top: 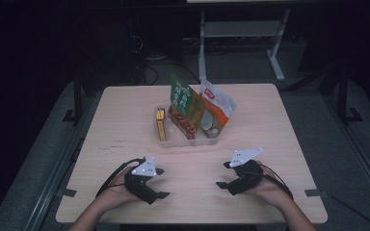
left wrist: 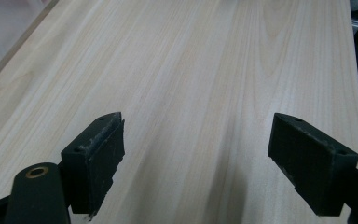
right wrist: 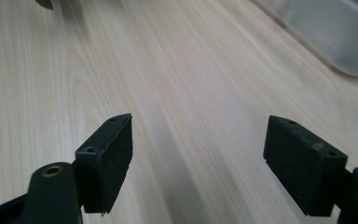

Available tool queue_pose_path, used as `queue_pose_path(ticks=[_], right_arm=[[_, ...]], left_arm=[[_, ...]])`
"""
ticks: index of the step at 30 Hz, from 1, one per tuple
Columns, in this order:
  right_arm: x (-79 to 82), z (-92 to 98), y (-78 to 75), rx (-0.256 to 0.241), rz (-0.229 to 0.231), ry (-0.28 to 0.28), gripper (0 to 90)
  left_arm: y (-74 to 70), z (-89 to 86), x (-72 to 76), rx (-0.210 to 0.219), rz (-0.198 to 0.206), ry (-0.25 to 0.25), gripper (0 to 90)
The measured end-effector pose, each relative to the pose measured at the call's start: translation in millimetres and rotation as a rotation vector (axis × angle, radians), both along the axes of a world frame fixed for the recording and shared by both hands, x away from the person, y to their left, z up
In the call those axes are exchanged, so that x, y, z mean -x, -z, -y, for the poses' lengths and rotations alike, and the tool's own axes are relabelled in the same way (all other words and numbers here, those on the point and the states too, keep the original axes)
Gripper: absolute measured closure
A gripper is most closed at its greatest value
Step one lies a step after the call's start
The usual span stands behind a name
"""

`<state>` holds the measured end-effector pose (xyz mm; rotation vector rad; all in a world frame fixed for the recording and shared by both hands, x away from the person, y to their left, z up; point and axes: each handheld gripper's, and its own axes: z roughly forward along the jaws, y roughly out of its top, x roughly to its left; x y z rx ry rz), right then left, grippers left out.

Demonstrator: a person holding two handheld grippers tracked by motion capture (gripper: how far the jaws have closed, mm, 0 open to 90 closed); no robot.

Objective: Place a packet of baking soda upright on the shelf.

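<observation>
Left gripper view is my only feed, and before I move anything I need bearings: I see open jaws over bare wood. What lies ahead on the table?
Observer: A clear tray sits mid-table, beyond both grippers.
Operator: What's in it?
Observer: A green snack bag and a white pouch stand upright; a yellow box lies at the tray's left end.
Operator: And the right gripper?
Observer: The right gripper rests low by the near edge, jaws open, empty.
</observation>
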<state>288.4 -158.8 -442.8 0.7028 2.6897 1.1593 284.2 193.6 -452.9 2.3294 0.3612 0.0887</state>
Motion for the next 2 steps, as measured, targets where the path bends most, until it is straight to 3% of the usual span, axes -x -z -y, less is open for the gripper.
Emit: queue_pose_path(ticks=[2], right_arm=[[-0.2,0.6,-0.4,-0.002,0.004,0.001,22.5]], left_arm=[[0.6,0.3,0.0,-0.001,-0.001,-0.001,17.5]])
